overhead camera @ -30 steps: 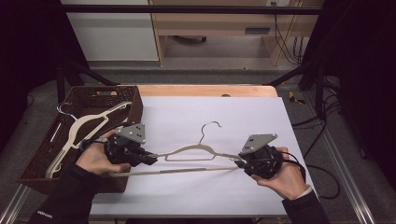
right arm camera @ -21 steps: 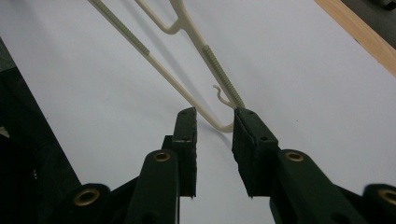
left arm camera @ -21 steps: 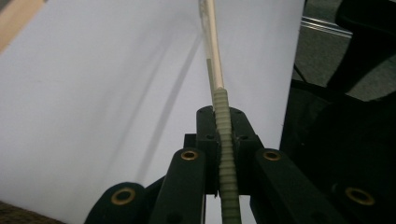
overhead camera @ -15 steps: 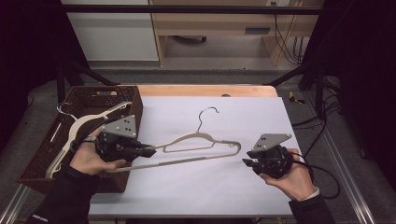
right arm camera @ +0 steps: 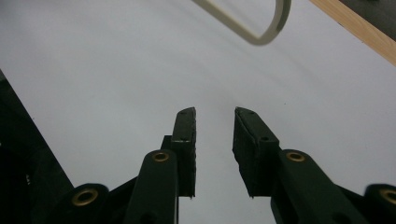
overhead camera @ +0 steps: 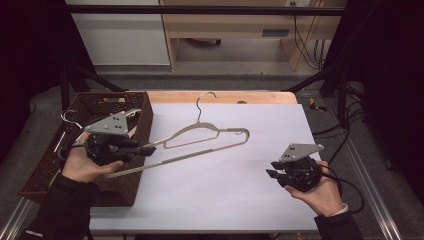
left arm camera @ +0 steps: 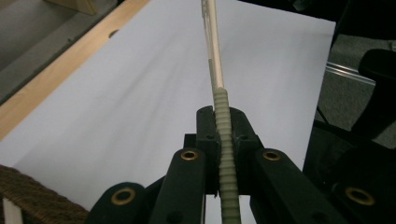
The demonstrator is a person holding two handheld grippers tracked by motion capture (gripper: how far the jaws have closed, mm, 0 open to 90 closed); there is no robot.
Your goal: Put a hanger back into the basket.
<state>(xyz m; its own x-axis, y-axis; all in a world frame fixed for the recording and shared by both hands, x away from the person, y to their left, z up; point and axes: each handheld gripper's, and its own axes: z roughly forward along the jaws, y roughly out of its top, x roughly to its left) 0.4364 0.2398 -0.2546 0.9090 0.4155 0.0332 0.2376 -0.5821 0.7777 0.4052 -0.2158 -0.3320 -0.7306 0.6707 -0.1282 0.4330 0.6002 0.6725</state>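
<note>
Left hand-held gripper (overhead camera: 150,148): clamping the hanger (overhead camera: 210,139) by its ribbed end, beside the basket (overhead camera: 145,117).
Hanger: hanging above the tabletop (overhead camera: 240,200), stretching away from the left jaws.
Right hand-held gripper (overhead camera: 270,174): gaping slightly, gripping nothing, well apart from the hanger.

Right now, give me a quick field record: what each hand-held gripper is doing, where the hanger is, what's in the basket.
left hand-held gripper: shut on the ribbed end of the hanger
right hand-held gripper: open, nothing between its jaws, over the white sheet
hanger: beige, lifted at an angle above the sheet, hook pointing toward the far table edge
basket: dark wicker, at the left of the table, at least one more hanger inside
</note>
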